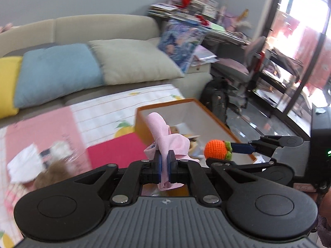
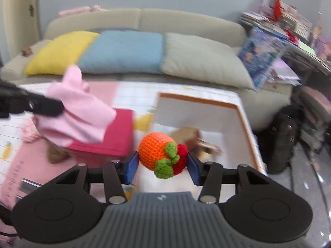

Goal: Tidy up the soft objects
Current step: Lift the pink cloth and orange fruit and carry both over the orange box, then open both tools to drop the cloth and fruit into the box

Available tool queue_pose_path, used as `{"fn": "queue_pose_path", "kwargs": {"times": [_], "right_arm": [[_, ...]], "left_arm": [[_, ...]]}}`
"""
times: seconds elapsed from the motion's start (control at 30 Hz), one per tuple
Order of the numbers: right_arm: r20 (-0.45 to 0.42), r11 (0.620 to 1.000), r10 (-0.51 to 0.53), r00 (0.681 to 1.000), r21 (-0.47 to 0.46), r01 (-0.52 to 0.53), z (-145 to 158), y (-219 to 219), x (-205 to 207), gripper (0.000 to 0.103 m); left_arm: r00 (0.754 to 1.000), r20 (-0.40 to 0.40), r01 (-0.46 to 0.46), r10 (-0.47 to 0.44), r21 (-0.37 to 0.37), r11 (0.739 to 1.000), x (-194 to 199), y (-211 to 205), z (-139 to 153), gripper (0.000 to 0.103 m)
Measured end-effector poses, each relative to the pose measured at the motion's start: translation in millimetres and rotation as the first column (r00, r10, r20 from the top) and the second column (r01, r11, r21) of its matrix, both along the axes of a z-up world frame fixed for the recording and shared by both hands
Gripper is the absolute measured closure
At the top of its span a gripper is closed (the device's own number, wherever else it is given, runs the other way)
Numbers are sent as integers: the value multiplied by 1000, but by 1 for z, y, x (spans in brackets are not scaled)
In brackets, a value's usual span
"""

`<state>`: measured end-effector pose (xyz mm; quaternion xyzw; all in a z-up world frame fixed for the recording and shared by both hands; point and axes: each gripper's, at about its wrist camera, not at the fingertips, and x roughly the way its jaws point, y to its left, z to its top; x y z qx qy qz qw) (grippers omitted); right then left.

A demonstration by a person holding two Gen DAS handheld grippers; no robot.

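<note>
The left gripper is pinching a pink cloth, its jaws all but closed on one thin fold so the rest is bunching loose above the pads and a tail is hanging below; a narrow pinch suits limp fabric. Beside it the right gripper is cradling an orange knitted fruit with green leaves and a red bit, jaws about half open and pressing its two sides, wide because the ball is plump and would squash if pressed harder. Both are being carried clear of the mat, seemingly toward the orange-rimmed box, which is sitting at the mat's far right corner with a brown toy already lying inside; so the sorting looks partly done. A fluffy brown thing and white papers are lying near the mat's left edge. Beyond, yellow, blue and grey cushions are leaning on the sofa.
</note>
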<state>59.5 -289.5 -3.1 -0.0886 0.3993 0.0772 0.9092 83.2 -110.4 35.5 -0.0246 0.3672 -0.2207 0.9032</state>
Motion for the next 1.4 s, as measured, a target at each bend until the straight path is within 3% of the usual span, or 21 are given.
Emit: {"fn": "queue_pose_path", "kwargs": {"times": [0.1,0.3,0.53,0.8,1.03,1.17,1.33,1.4], "right_arm": [[-27,999,-40,999,-25,40,-7,-27,11,53],[-79,993,-66,995,-100,58,-25,-57,36,52],[-186,982,-34,982,-188,-2,-63,-62,52,52],[-287,970,-26,958,-238,-46,-91,-67,58,52],[-317,971,-43,947,-237,-35,-100,-68,63,52],[-330,966,-39,943,-255,-49,-103,-64,64,52],[-347,963,-34,937,-264,-62,-104,-60,65,50],[-353,961,-35,935,-270,-66,-103,-58,66,45]], "left_arm": [[998,-1,61,-61,-3,998,17,-24,-2,97],[991,-15,133,-132,120,984,45,-75,-26,98],[961,-134,268,-241,259,928,48,-121,-71,97],[946,-220,305,-239,348,886,49,-140,-100,97],[944,-238,305,-227,375,875,50,-140,-103,95],[945,-236,303,-226,379,874,52,-139,-103,72],[948,-225,298,-227,368,881,50,-134,-97,63],[948,-222,297,-228,364,883,50,-133,-93,52]]}}
